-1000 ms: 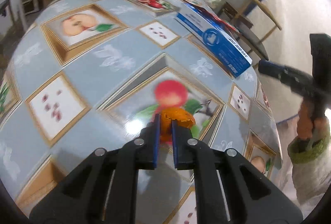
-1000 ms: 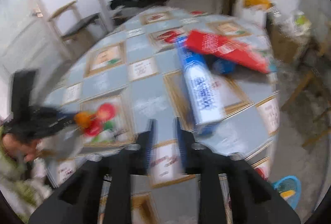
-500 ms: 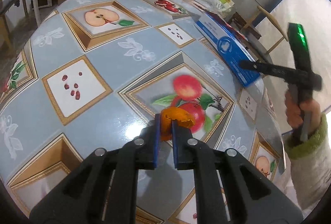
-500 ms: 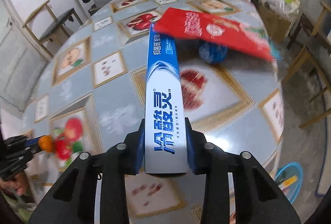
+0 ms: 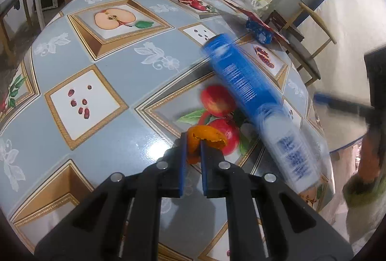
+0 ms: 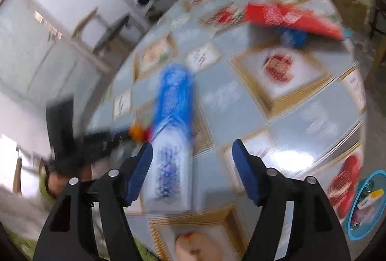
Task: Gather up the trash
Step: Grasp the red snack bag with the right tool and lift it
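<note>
My left gripper (image 5: 191,148) is shut on a piece of orange peel (image 5: 205,138), held just above the fruit-patterned tablecloth (image 5: 101,68). A long blue and white toothpaste box (image 5: 255,101) lies blurred on the table to its right. In the right wrist view my right gripper (image 6: 193,162) is open, and the box (image 6: 171,130) sits against its left finger, motion-blurred. The left gripper with the peel (image 6: 136,132) shows at the left there.
A red snack packet (image 6: 289,17) and a crumpled blue wrapper (image 6: 293,37) lie at the table's far side. A blue basket (image 6: 366,203) with trash stands on the floor at the right. Chairs and shelves surround the table.
My right gripper, shut on the toothpaste box half a second ago, has opened. The box has shifted left on the table toward the left gripper. The left gripper still holds the peel.
</note>
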